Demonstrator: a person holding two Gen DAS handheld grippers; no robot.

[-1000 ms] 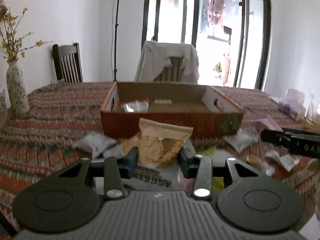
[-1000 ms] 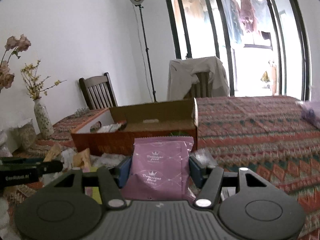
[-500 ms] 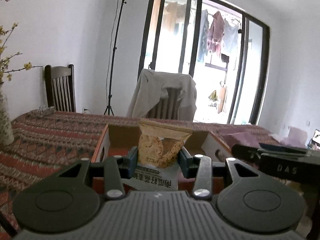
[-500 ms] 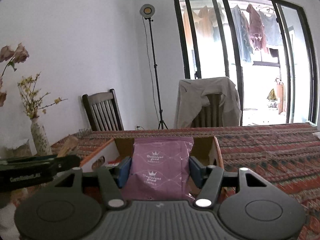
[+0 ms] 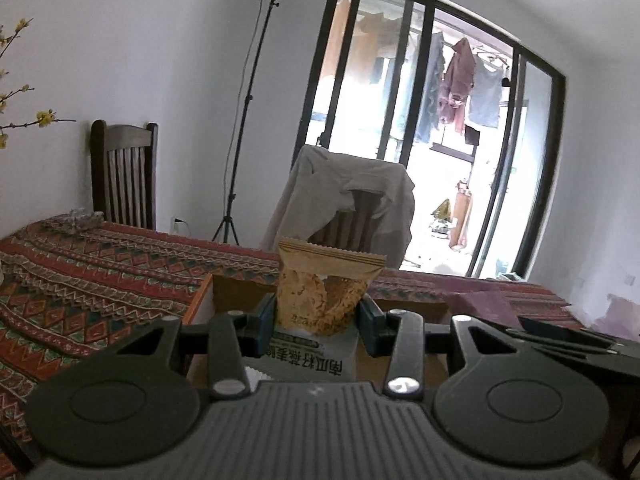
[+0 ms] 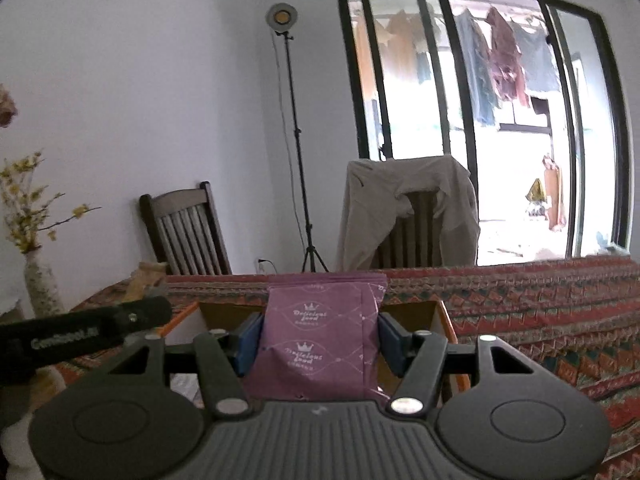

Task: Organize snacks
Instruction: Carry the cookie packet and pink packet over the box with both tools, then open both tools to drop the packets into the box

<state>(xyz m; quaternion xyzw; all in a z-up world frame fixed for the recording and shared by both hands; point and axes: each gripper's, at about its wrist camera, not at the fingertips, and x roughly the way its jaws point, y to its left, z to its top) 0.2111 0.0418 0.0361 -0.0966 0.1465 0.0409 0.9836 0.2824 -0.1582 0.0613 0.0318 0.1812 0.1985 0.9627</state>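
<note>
My left gripper (image 5: pixel 316 326) is shut on a tan snack packet (image 5: pixel 325 292) with crunchy pieces showing through it; the packet stands upright between the blue pads. It hangs over the open cardboard box (image 5: pixel 236 294), whose far wall and left edge show behind the fingers. In the right wrist view my right gripper (image 6: pixel 316 338) is shut on a purple snack pouch (image 6: pixel 320 336) with crown logos, also upright over the cardboard box (image 6: pixel 416 312). Most of the box's inside is hidden behind both grippers.
A patterned red cloth covers the table (image 5: pixel 100 276). The other gripper's black body (image 6: pixel 84 334) reaches in at the left of the right wrist view. A vase of yellow flowers (image 6: pixel 40 288) stands at the table's left end. Two chairs (image 6: pixel 416 224) and a lamp stand sit beyond.
Both grippers rose off the snack pile and moved forward over the box, each keeping its packet. The loose snacks on the cloth have dropped out of view.
</note>
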